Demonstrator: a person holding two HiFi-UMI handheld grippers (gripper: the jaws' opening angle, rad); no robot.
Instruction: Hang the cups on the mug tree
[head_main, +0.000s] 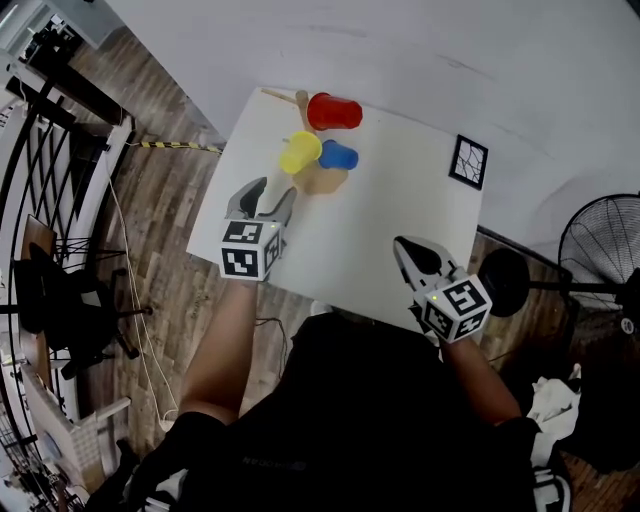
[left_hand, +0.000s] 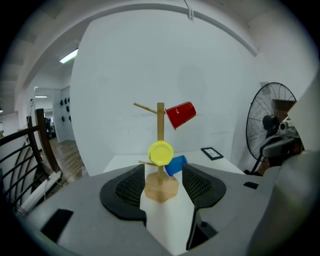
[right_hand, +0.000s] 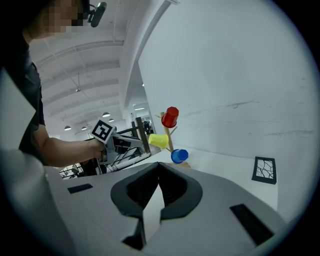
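A wooden mug tree (head_main: 303, 100) stands at the table's far left, with its base (left_hand: 161, 188) showing between my left jaws. On its pegs hang three cups: a red cup (head_main: 334, 112) at the top, a yellow cup (head_main: 300, 153) and a blue cup (head_main: 339, 155) lower down. My left gripper (head_main: 272, 196) hovers just short of the tree, open and with nothing in it. My right gripper (head_main: 403, 246) is near the table's front right with its jaws shut on nothing. In the right gripper view the tree (right_hand: 170, 137) is far ahead and the left gripper (right_hand: 116, 145) is to its left.
The white table (head_main: 400, 220) carries a black-and-white patterned card (head_main: 468, 161) at its far right corner. A standing fan (head_main: 598, 248) is on the floor to the right. A black railing (head_main: 45, 170) and cables lie to the left on the wooden floor.
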